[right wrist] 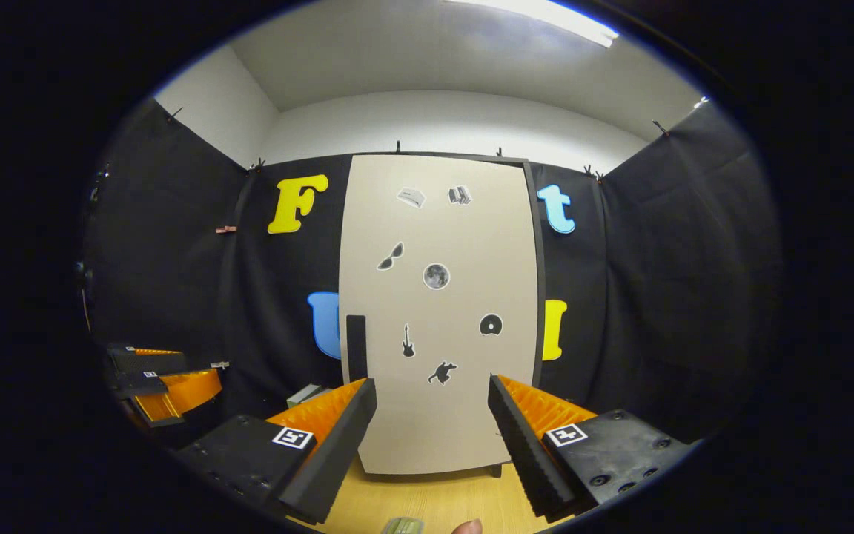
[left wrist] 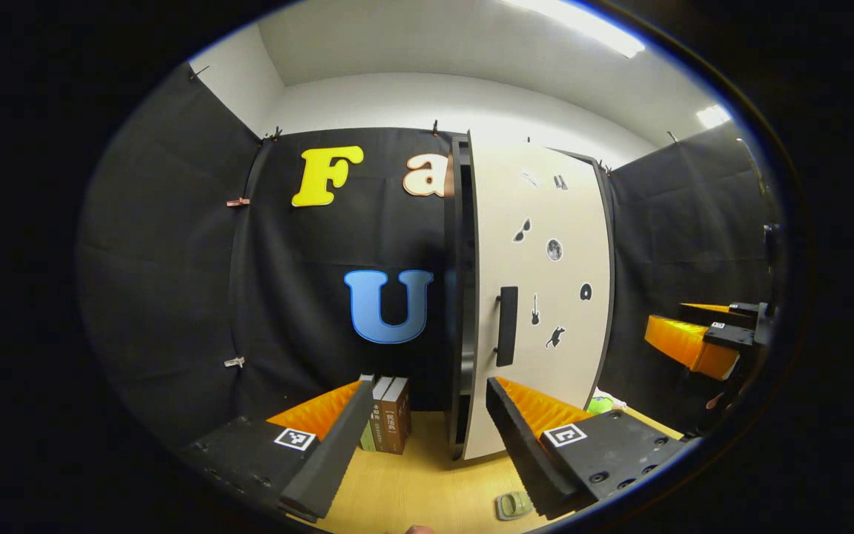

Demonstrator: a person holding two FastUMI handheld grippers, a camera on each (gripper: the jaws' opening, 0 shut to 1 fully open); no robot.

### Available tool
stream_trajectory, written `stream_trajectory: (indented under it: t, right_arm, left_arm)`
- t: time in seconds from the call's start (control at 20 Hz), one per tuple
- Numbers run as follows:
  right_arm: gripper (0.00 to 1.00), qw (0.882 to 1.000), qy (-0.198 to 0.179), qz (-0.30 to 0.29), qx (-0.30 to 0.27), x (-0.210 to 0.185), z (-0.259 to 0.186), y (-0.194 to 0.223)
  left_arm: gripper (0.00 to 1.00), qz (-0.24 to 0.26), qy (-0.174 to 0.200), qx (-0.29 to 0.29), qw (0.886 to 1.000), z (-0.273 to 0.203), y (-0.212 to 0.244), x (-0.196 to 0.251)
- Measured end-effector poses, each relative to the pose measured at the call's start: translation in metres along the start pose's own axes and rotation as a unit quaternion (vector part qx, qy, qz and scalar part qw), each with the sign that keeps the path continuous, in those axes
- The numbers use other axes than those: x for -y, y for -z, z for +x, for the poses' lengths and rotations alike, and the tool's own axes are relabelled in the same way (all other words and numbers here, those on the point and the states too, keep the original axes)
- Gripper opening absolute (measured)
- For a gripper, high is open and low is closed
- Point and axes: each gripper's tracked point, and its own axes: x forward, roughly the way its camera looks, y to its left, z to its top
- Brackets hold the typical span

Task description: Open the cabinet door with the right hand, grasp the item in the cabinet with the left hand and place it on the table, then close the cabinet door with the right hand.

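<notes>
Left tongs: my left tongs (left wrist: 427, 437) are released, the two fingers spread wide with nothing between them, hovering above the pale wooden surface (left wrist: 412, 489). I also see them far left in the right gripper view (right wrist: 167, 386).
Right tongs: my right tongs (right wrist: 431, 437) are released too, fingers wide apart and grasping nothing, pointing straight at the cabinet front. From the left gripper view they sit at the far right edge (left wrist: 701, 337), well apart from the cabinet.
Cabinet door: the tall beige flat door with a dark edge and small black stickers (right wrist: 438, 311) looks shut when I face it in the right gripper view. In the left gripper view I see it from the left side (left wrist: 538, 297); I cannot tell from there whether it sits fully flush.
Handle: a black upright bar handle (right wrist: 356, 347) on the left part of the door, near its lower half.
Item in cabinet: hidden behind the door; I cannot see it.
Books: a few upright brown and green books (left wrist: 388, 414) stand on the surface just left of the cabinet.
Small object: a small greenish object (left wrist: 514, 505) lies on the near surface beside my left tongs.
</notes>
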Motion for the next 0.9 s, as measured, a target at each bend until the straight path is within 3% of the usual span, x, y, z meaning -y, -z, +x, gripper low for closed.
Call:
stream_trajectory:
  t: [0.9]
  right_arm:
    - [0.98, 1.000, -0.008, -0.007, 0.000, -0.012, -0.007, 0.006]
  left_arm:
    - [0.96, 0.006, 0.009, -0.009, 1.000, -0.001, 0.003, 0.001]
